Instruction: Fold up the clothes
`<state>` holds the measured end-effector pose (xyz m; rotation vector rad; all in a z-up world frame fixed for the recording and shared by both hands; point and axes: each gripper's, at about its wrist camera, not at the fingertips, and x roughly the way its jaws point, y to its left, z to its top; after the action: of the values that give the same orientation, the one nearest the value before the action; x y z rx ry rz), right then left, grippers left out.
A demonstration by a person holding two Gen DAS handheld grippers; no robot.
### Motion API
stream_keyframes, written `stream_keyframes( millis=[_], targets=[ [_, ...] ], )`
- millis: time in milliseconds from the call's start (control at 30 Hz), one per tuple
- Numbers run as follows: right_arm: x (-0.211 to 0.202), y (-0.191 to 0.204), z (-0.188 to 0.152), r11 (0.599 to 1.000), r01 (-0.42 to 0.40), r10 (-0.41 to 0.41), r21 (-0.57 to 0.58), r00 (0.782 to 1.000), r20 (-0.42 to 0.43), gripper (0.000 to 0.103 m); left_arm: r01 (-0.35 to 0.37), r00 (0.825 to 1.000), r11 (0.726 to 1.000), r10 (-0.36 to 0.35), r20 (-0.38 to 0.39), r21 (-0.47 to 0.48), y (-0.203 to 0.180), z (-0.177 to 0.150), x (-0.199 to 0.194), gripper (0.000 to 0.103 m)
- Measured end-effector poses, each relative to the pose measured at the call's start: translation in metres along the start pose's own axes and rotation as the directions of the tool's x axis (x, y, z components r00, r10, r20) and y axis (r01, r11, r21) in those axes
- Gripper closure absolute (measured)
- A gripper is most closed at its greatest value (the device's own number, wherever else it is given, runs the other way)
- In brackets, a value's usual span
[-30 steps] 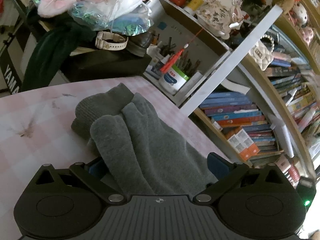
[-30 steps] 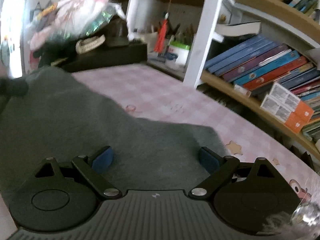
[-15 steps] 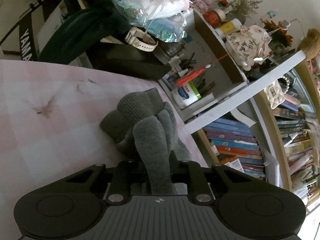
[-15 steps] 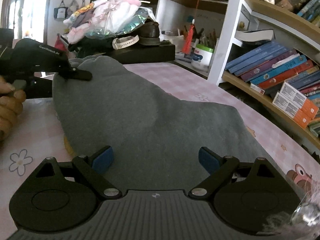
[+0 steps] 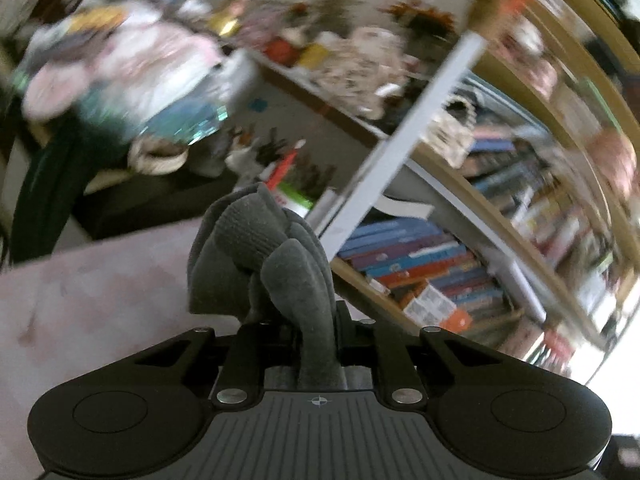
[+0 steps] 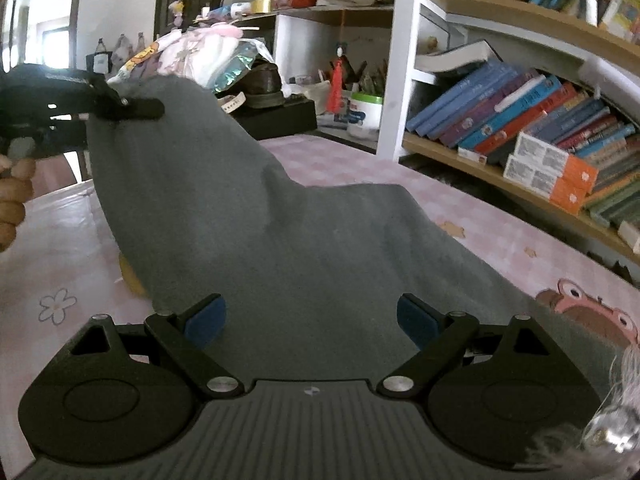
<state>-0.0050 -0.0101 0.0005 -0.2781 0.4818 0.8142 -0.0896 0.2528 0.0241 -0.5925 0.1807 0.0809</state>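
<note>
A grey knit garment [image 6: 280,240] lies on the pink checked tablecloth [image 6: 360,168]. My left gripper [image 5: 304,320] is shut on a bunched end of the grey garment [image 5: 272,264] and holds it lifted above the table. In the right wrist view the left gripper [image 6: 136,108] is at the upper left, with the cloth hanging from it in a tall peak. My right gripper [image 6: 310,316] is open, its blue pads [image 6: 206,316] low over the near part of the garment, holding nothing.
A bookshelf with rows of books [image 6: 520,112] runs along the table's right side behind a white post [image 6: 400,60]. A black box [image 6: 276,120] with a watch, shoe and wrapped bundles stands at the far end. A white jar [image 6: 364,114] sits beside it.
My left gripper closed on the garment's end and has lifted it higher off the table, pulling the cloth into a peak. The right gripper stayed open over the garment.
</note>
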Motion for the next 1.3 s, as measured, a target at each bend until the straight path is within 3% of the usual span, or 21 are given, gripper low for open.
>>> stream_keyframes(
  millis=[300,567,967,1100,1200,1267,1300],
  targets=[
    [-0.012,-0.013,-0.007,0.999,-0.019,0.018,0.047,1.000,0.015,0.010,-0.003,1.000,0.974,0.005,-0.007,0.226,-0.055,-0.004,-0.007,0.088],
    [-0.027,-0.031,-0.013,0.996,-0.002,-0.001,0.090,1.000,0.024,0.010,0.011,1.000,0.945,-0.004,-0.020,0.326,-0.089,-0.010,0.000,0.088],
    [-0.047,-0.060,-0.023,0.987,0.022,-0.026,0.157,0.999,0.026,0.010,0.045,0.998,0.880,-0.015,-0.067,0.472,-0.126,-0.029,0.011,0.088],
    [-0.050,-0.066,-0.024,0.984,0.025,-0.030,0.175,0.999,0.027,0.009,0.084,0.993,0.845,-0.027,-0.115,0.528,-0.141,-0.041,0.016,0.086],
    [-0.051,-0.068,-0.025,0.983,0.023,-0.028,0.184,0.999,0.024,0.009,0.160,0.977,0.810,-0.050,-0.206,0.563,-0.153,-0.057,0.022,0.075],
    [-0.051,-0.069,-0.026,0.981,0.017,-0.021,0.193,1.000,0.017,0.009,0.253,0.950,0.775,-0.085,-0.301,0.580,-0.161,-0.067,0.026,0.039],
    [-0.050,-0.071,-0.027,0.980,0.012,-0.015,0.201,1.000,0.014,0.009,0.301,0.931,0.754,-0.101,-0.350,0.584,-0.165,-0.073,0.027,0.031]
  ],
)
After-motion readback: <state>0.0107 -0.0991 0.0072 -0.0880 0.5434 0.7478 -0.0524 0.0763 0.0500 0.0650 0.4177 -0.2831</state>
